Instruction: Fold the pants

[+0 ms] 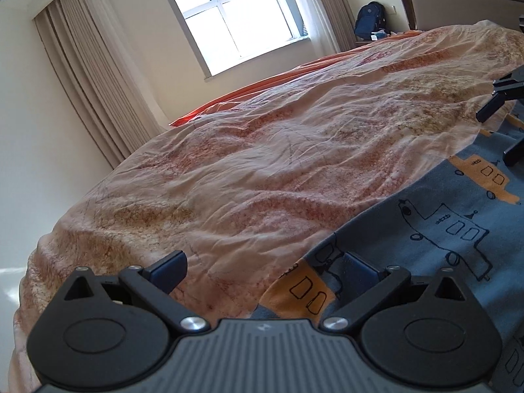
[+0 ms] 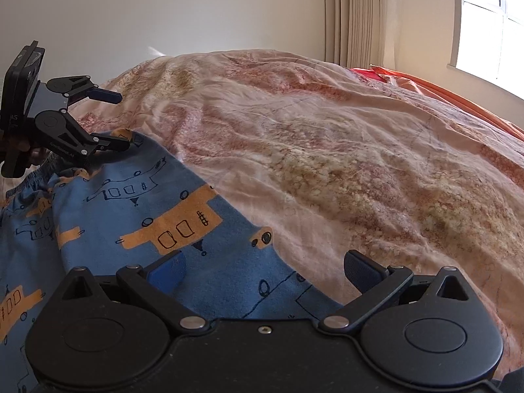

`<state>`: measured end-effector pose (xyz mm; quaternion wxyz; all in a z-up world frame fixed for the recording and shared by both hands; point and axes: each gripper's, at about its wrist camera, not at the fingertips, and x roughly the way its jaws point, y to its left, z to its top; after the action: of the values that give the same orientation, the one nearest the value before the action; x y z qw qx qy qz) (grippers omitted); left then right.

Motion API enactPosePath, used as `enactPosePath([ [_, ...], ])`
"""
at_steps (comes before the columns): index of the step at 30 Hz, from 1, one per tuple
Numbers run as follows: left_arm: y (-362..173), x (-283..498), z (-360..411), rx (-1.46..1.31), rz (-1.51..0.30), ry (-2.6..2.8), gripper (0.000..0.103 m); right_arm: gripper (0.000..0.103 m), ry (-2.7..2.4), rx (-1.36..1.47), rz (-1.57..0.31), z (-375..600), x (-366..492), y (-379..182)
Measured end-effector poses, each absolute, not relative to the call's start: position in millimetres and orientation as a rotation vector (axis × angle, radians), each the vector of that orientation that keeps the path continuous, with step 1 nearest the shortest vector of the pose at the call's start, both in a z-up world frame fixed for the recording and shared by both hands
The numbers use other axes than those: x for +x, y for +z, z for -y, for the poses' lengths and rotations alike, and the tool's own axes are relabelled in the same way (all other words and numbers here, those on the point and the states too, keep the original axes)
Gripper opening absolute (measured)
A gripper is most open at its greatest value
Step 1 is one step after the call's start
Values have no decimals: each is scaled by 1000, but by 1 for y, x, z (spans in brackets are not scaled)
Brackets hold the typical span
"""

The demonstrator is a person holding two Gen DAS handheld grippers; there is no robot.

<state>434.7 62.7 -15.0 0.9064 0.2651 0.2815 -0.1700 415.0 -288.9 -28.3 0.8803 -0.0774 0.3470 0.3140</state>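
Note:
Blue pants (image 2: 131, 216) printed with orange vehicles lie flat on the bed, their elastic waistband (image 2: 26, 180) at the left edge of the right wrist view. My right gripper (image 2: 263, 271) is open low over the pants' side edge, one finger (image 2: 167, 271) above the cloth and the other above the bedcover. My left gripper (image 2: 116, 119) is open at the pants' far corner, its lower finger touching the fabric. In the left wrist view the pants (image 1: 425, 235) fill the lower right. There my left gripper (image 1: 265, 270) straddles their edge, and my right gripper (image 1: 497, 134) stands open at far right.
A wrinkled pink patterned bedcover (image 1: 245, 170) spans the bed, with an orange sheet (image 1: 262, 85) along its far side. Behind are a window (image 1: 235, 16), beige curtains (image 1: 88, 75), a dark backpack (image 1: 370, 19) on a stand and a headboard (image 1: 458, 0). A hand (image 2: 19, 145) holds the left gripper.

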Motion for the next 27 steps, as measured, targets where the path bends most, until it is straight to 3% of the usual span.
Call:
enactPosePath([
  [3, -19, 439, -69, 547, -618, -409, 103, 102, 641, -144, -723, 294, 421, -29],
  [5, -20, 442, -74, 511, -634, -413, 100, 95, 637, -113, -739, 300, 427, -31],
  [9, -20, 454, -81, 422, -714, -453, 84, 89, 651, -93, -748, 305, 431, -32],
  [11, -20, 456, -83, 389, -758, -490, 70, 83, 675, -94, -757, 303, 431, -31],
  [13, -20, 455, -81, 380, -789, -525, 38, 78, 692, -91, -768, 301, 431, -30],
  [14, -20, 453, -80, 384, -796, -522, 32, 72, 707, -85, -777, 300, 430, -29],
  [15, -18, 451, -78, 389, -798, -514, 19, 67, 716, -84, -785, 298, 429, -28],
  [16, -16, 448, -75, 394, -798, -508, 8, 54, 721, -89, -790, 295, 428, -27],
  [17, -14, 446, -73, 402, -794, -495, 6, 37, 725, -92, -796, 293, 427, -27],
  [18, -11, 443, -72, 409, -782, -470, 1, 29, 722, -91, -802, 291, 426, -26],
  [20, -2, 439, -71, 419, -748, -394, 1, 4, 692, -99, -802, 287, 424, -23],
  [27, 29, 434, -80, 407, -567, -267, 1, 1, 569, -218, -619, 269, 414, 12],
])
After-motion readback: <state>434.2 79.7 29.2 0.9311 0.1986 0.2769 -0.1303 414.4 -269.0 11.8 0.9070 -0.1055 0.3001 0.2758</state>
